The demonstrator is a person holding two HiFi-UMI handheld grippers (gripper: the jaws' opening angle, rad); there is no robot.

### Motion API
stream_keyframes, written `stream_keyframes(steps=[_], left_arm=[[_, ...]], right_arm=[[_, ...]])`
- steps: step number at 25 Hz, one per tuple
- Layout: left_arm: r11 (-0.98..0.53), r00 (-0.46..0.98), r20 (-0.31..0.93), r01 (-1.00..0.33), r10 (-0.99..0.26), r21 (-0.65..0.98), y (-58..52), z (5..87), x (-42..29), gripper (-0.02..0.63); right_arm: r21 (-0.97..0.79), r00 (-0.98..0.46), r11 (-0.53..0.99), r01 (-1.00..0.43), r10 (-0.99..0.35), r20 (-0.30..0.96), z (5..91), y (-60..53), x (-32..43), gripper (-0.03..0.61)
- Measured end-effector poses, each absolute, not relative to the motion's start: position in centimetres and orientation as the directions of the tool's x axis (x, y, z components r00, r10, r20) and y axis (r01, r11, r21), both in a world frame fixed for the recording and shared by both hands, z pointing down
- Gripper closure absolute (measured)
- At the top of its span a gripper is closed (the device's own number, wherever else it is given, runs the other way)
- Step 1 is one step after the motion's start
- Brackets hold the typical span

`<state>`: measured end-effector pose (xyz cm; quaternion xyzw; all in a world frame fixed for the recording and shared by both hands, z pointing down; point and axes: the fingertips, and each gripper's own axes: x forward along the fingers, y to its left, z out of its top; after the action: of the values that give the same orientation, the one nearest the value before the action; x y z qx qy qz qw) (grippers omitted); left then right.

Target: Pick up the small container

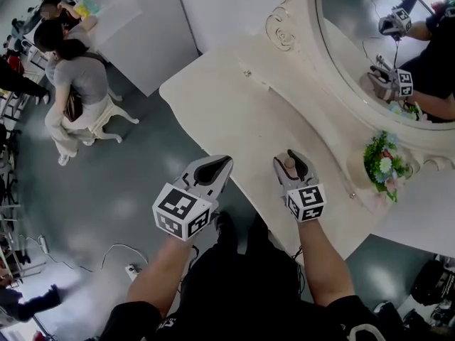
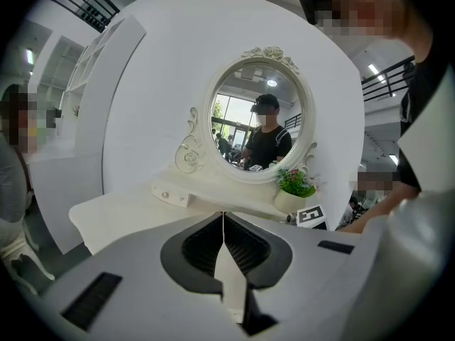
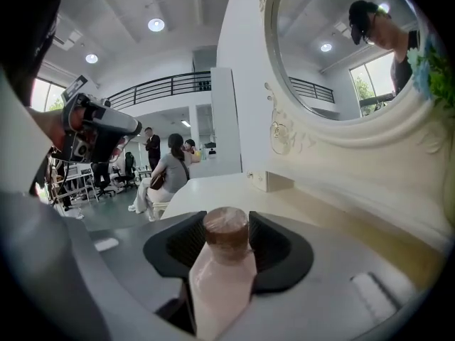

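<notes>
- Plainly, the right gripper [image 1: 291, 158] has its two fingers clamped on the small container [image 3: 225, 265], a pale pink bottle with a brown cap [image 3: 226, 227].
- The container stands upright between those fingers. Its cap sits level with the dark pads [image 3: 273, 245] and its body fills the gap lower down.
- Beneath the right fingers lies the cream dressing table [image 1: 234, 112], near its front edge.
- Beyond the right fingertips, across the tabletop, the carved frame of an oval mirror [image 1: 355, 27] rises. A small potted plant [image 1: 384, 163] stands off to their right, against the frame.
- The left gripper [image 2: 223, 217] has its fingers pressed together, with nothing between them.
- The left fingers hang off the table's edge, over the grey floor [image 1: 128, 197], beside the right fingers but apart from them.
- Far past the left fingertips, to their left, a person [image 1: 75, 77] sits on a white stool.
</notes>
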<state>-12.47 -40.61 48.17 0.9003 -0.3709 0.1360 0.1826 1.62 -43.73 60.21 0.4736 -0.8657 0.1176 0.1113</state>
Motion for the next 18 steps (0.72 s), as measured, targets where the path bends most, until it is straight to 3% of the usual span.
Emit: stream_keyframes(steps=[4,12,18], left_arm=[[-0.65,0.681,0.388,-0.724,-0.62,0.232,-40.4,48.5,-13.0,0.607],[-0.634,0.671,0.406,-0.734,-0.621,0.244,-39.8,49.5,-13.9,0.607],[-0.629,0.671,0.402,-0.735,-0.624,0.251,-39.5,49.4,-14.3,0.607]], right_arm=[[-0.054,-0.51,0.518,-0.854,-0.809,0.293,60.2,-43.7,1.8,0.422],[0.003,-0.5,0.521,-0.853,-0.82,0.277,60.3,-43.6,1.8,0.431],[-0.063,-0.519,0.53,-0.846,-0.789,0.328,60.2,-43.6,1.7,0.446]])
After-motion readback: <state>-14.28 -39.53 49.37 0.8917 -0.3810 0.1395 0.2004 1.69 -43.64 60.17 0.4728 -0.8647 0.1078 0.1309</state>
